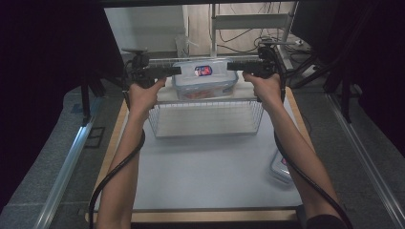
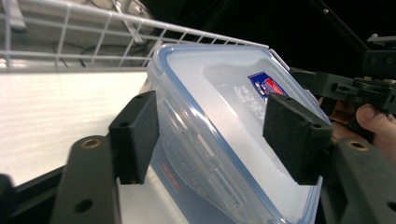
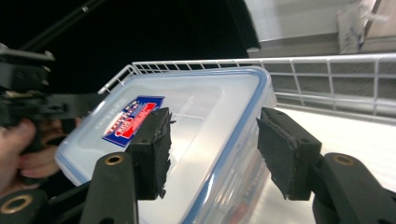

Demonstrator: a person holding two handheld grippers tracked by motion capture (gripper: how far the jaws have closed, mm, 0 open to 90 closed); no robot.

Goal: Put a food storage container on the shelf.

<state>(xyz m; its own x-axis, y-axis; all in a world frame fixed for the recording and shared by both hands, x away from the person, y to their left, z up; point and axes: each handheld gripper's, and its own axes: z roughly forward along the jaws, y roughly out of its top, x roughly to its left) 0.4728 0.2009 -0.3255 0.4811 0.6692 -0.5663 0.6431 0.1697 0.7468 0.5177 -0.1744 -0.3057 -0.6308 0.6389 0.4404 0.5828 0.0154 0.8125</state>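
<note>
I see table (image 1: 205, 167) with white surface, wire basket (image 1: 205, 117) at far half. Clear plastic container (image 1: 204, 78) with blue-rimmed lid, red-blue label on top, sits in basket toward back wall. My left gripper (image 1: 177, 70) at container's left end, jaws apart, straddling edge, pads not pressing. My right gripper (image 1: 230, 66) at right end, jaws likewise parted around rim, no contact seen. Second lidded container (image 1: 282, 167) rests near table's right edge, well apart from basket
</note>
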